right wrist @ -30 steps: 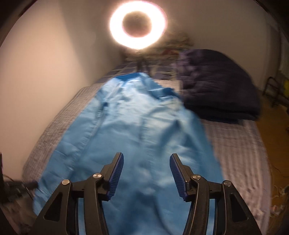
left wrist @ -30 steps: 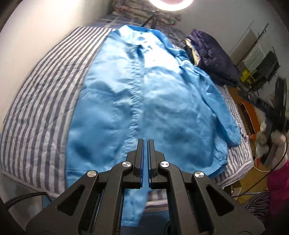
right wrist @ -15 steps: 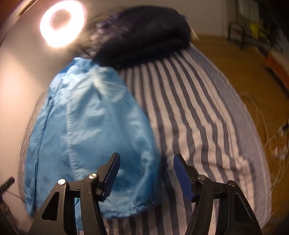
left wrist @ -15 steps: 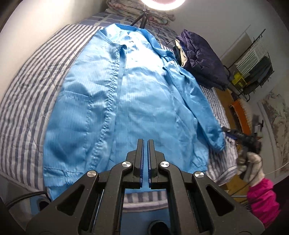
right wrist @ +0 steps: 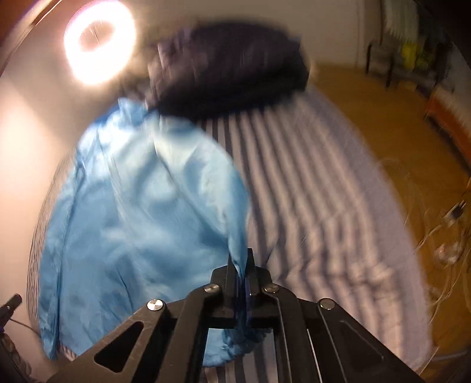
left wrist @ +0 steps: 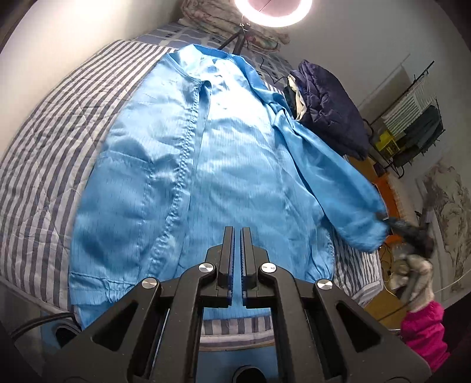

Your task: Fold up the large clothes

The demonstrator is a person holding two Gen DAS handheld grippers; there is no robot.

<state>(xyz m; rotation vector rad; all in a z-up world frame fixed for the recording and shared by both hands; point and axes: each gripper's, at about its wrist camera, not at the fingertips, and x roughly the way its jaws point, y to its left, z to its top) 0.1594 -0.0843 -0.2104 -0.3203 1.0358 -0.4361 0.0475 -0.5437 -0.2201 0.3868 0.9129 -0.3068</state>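
The bed (left wrist: 44, 153) under its grey-and-white striped cover carries everything I work on. Across it lies the blue jacket (left wrist: 235, 165), front up, collar toward the ring light (left wrist: 273, 11), hem at the near edge of the bed; I can read no label or writing on it. The cloth is shiny, light blue with a fine dark grid, a stitched front seam running down its length and a patch pocket on one side. One sleeve (left wrist: 338, 188) is raised off the bed toward its cuff. A dark navy padded coat (left wrist: 332, 112) lies heaped near the collar end, touching the jacket's shoulder. My right gripper (right wrist: 242, 266) has its fingers pinching the sleeve cuff, blue cloth bunched between them. My left gripper (left wrist: 237, 232) hangs above the hem, fingers pressed nearly together with nothing between.
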